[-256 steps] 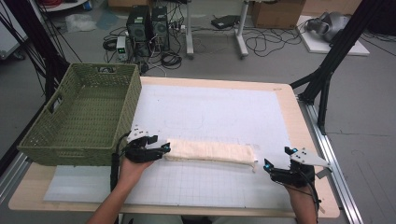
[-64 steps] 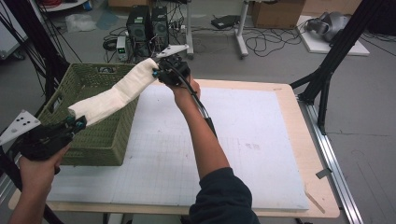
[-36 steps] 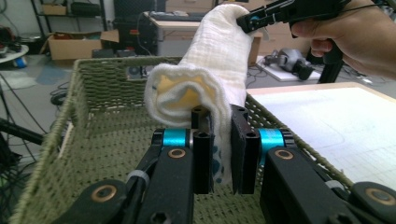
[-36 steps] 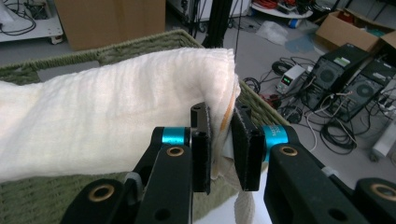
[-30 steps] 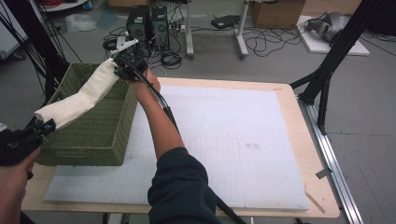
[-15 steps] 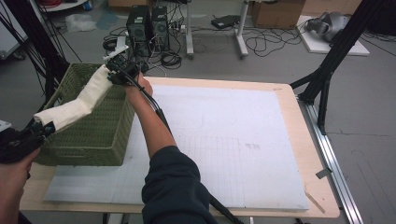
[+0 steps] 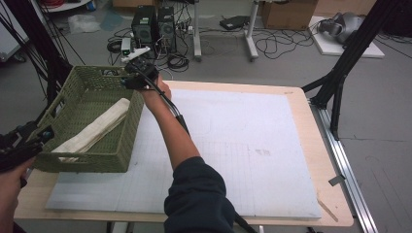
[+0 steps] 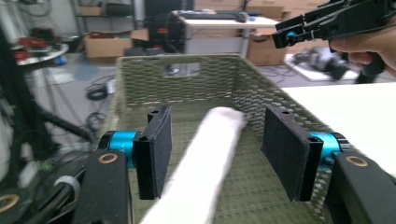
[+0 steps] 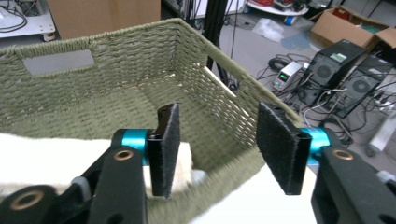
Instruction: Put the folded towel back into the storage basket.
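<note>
The rolled towel (image 7: 94, 128) is a long, soft, cream-white bundle with a nubbly cloth surface; it lies slantwise inside the basket (image 7: 124, 138), one end near the basket's far right wall, the other at its near left corner; the basket is a rectangular olive-green woven tub with a thick plaited rim and a cut-out handle slot in each end wall; it stands at the worktop's far left corner, overhanging the left edge.

The left gripper (image 7: 26, 145) hangs at the basket's near left corner, its flat black padded jaws wide apart with the towel running between them untouched (image 8: 205, 158); the right gripper (image 7: 138, 75) hovers above the basket's far right corner, jaws likewise apart and clamped on nothing; in the right gripper view the towel's end (image 9: 70, 161) sits behind the left-hand jaw, inside the basket wall.

Half a second ago the towel was stretched taut between both grippers above the basket; now it has dropped free and rests on the woven floor; the right arm has stayed stretched across the worktop's far left part.

The worktop (image 7: 291, 160) is a pale wooden board covered by a white gridded mat (image 7: 233, 145); beyond its far edge, computer towers (image 7: 155, 24) and tangled cables (image 7: 282, 43) sit on the grey floor; black frame struts (image 7: 345, 63) rise by the far right corner.
</note>
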`<move>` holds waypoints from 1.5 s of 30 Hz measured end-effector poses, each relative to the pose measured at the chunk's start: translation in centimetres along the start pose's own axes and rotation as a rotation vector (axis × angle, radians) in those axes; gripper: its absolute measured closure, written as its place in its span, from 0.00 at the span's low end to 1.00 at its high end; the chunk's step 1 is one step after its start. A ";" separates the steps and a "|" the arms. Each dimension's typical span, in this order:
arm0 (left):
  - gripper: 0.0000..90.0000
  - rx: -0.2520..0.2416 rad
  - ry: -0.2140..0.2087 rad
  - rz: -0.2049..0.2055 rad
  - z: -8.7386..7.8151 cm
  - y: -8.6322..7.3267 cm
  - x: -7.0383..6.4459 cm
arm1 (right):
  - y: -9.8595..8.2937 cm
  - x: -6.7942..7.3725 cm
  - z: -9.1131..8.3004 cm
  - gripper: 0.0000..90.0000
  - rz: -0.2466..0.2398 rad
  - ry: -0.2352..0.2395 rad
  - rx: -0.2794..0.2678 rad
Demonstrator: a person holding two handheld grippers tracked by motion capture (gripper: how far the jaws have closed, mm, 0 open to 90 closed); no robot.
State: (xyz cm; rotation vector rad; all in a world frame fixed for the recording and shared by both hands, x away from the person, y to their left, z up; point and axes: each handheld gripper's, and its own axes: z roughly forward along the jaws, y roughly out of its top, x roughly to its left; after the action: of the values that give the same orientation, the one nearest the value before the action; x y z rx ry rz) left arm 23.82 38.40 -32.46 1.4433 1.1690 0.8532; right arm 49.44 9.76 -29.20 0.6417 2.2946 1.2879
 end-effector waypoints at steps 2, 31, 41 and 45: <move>0.48 0.006 -0.038 -0.014 0.4 0.0 -0.6 | -0.5 -0.7 -1.1 0.48 0.016 0.003 -0.009; 0.23 -0.026 -0.438 0.069 8.3 0.2 -13.3 | -17.4 -6.5 -21.3 0.14 0.138 -0.132 -0.021; 0.24 -0.008 -0.535 0.098 11.9 -1.4 -18.9 | -24.1 -6.3 -28.8 0.13 0.203 -0.225 -0.007; 0.25 0.011 -0.560 0.099 12.7 -2.4 -20.9 | -26.9 -5.8 -31.1 0.13 0.241 -0.262 -0.011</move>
State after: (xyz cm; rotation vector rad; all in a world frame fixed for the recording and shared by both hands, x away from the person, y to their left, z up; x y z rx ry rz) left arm 29.54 14.77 -35.72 1.6208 0.6836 0.4571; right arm 31.39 -26.83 -36.91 1.0436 2.0425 1.2351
